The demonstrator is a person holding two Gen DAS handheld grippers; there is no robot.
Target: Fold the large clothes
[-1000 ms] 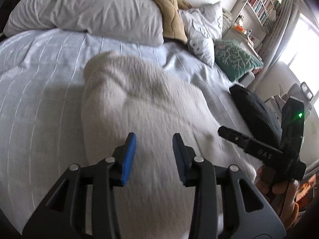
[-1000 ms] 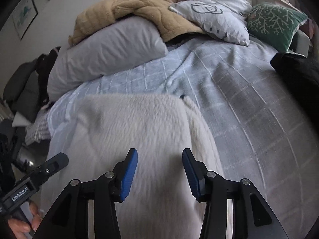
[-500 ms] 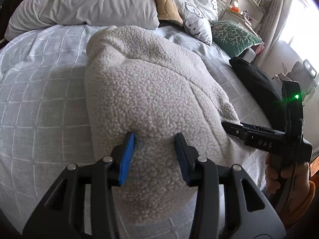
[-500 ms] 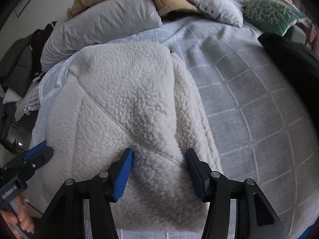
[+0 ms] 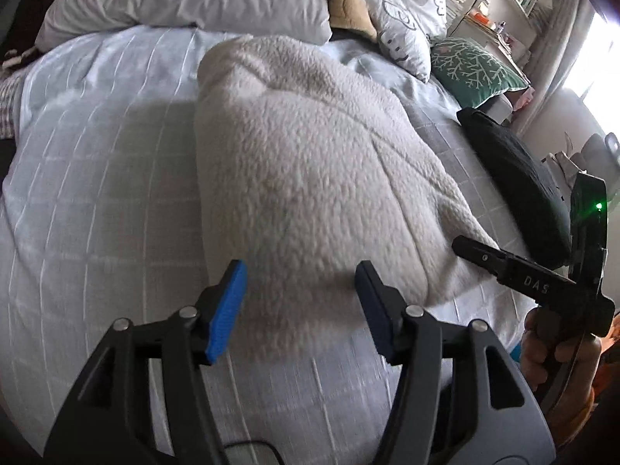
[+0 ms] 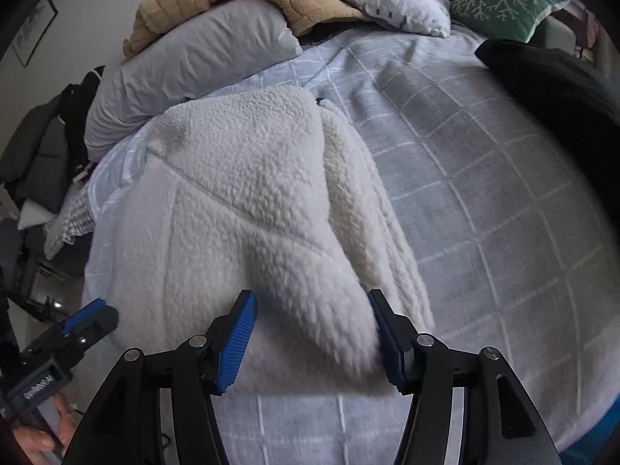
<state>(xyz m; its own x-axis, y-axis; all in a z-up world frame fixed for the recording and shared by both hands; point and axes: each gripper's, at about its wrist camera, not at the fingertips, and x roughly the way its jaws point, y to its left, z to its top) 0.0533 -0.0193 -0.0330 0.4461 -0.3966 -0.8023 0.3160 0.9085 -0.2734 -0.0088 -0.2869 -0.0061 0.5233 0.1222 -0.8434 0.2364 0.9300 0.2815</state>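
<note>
Both the left gripper [image 5: 300,308] and right gripper [image 6: 312,339], jaws spread wide and empty, have backed toward six o'clock off the folded cream sherpa fleece garment [image 5: 310,178], so this fold looks done.

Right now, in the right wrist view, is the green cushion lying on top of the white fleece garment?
No, the green cushion lies at the head of the bed, far from the white fleece garment.

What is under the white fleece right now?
The white fleece lies on the grey checked bedcover. A cream knitted layer pokes out beneath its right edge. How far that layer runs underneath is hidden.
</note>
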